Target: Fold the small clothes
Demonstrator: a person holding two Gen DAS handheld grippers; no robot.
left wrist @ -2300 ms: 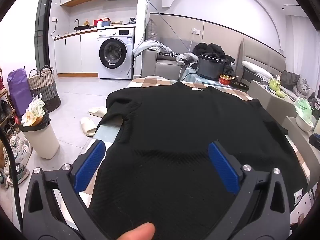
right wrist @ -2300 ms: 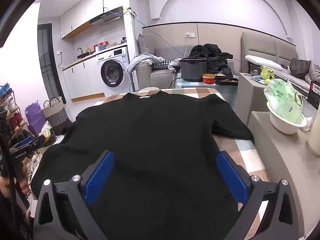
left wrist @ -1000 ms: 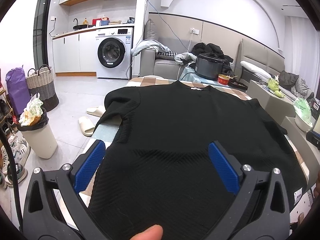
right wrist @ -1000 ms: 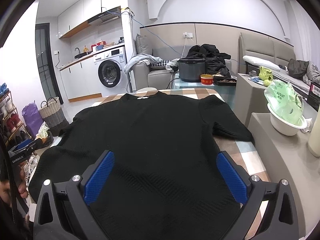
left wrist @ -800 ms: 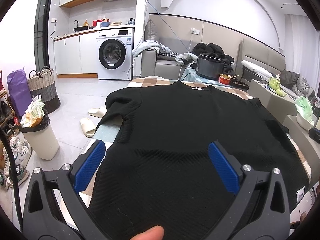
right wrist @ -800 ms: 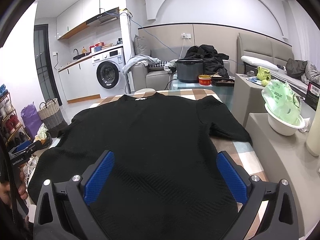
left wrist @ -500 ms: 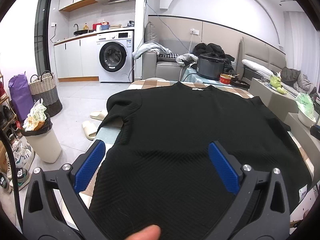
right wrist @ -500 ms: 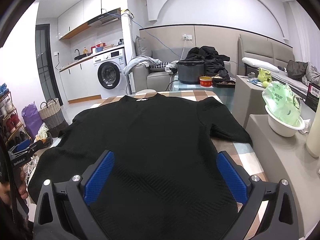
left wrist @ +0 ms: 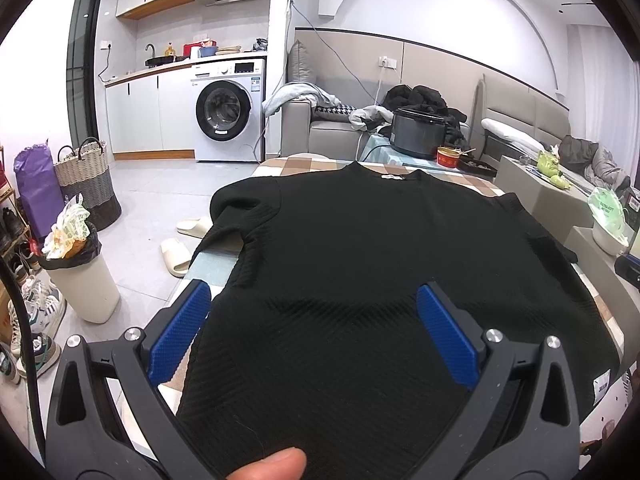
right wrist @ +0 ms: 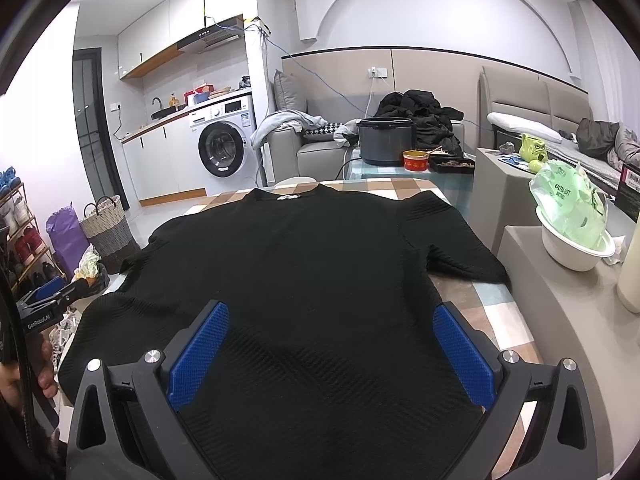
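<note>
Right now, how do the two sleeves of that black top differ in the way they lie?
In the left wrist view the left sleeve bunches at the table edge, its end curling over toward the floor. In the right wrist view the right sleeve lies flat and spread on the checked cloth, fully supported. Both are short, black and ribbed, on the same unfolded sweater.

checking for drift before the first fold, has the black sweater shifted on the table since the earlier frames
No. In the right wrist view the black sweater lies spread flat as before, its collar at the same checkered squares of the table; only the camera angle wobbles.
</note>
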